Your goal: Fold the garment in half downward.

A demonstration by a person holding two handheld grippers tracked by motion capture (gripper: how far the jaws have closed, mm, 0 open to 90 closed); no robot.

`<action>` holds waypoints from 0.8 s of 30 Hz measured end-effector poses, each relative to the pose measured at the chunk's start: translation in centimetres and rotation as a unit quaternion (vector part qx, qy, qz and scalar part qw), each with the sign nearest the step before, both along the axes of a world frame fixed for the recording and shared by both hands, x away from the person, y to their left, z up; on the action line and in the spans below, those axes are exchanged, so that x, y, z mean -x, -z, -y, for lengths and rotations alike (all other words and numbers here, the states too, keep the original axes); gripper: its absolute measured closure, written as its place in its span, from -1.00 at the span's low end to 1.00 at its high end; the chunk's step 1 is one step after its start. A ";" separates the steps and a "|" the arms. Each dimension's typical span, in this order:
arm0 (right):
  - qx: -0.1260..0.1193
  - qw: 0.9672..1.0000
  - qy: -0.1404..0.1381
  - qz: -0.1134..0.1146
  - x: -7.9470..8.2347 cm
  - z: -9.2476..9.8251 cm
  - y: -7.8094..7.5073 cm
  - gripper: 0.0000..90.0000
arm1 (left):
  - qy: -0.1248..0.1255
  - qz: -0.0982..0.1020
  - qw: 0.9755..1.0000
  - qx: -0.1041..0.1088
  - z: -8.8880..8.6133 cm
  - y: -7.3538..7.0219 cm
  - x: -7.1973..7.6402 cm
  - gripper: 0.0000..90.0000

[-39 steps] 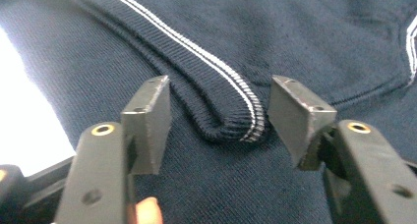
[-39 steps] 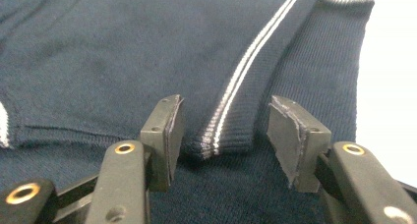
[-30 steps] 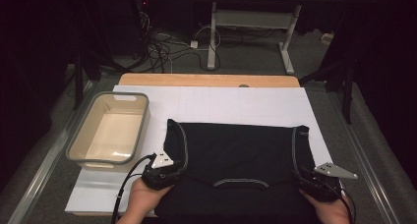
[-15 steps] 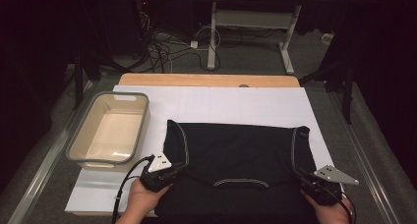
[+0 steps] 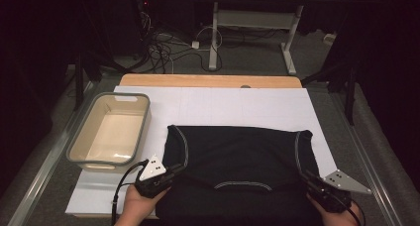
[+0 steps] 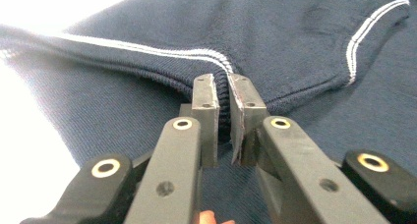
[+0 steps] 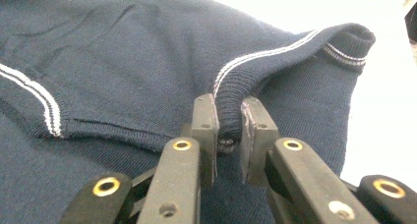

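A dark navy knit garment (image 5: 237, 156) with white stripe trim lies spread on the white table cover (image 5: 223, 107). At its near left corner, my left gripper (image 5: 171, 172) is shut on the ribbed edge. The left gripper view shows the ribbed hem (image 6: 223, 98) pinched between the pads of that gripper (image 6: 222, 86). My right gripper (image 5: 309, 179) is at the near right corner. In the right gripper view, the rolled ribbed edge (image 7: 231, 94) is clamped by that gripper (image 7: 230, 106). Both pairs of jaws have just been closing, with the fabric between them.
An empty beige bin (image 5: 79, 154) with a grey rim stands on the table's left side, beside the garment. The wooden table edge (image 5: 208, 80) runs along the back. Cables and a desk frame are on the floor beyond.
Both hands stay at the garment's near corners. The left gripper has shifted slightly and the fabric's left edge has moved a little with it.
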State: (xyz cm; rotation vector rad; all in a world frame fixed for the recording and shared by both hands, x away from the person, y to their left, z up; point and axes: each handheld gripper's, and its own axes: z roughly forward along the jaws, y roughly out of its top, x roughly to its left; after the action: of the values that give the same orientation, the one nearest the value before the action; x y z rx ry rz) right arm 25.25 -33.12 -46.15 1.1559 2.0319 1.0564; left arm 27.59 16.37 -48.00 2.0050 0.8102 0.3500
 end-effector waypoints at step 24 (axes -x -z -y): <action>-0.007 1.000 -0.014 0.006 4.7 0.6 -0.6 0.77 | 0.020 0.000 1.000 0.019 -0.9 -1.2 4.1 0.79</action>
State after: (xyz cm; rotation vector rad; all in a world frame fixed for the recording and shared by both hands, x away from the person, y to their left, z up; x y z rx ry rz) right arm 20.57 -33.76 -45.56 1.1303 2.0396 1.0907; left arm 23.51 17.29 -46.76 1.9822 0.7714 0.3092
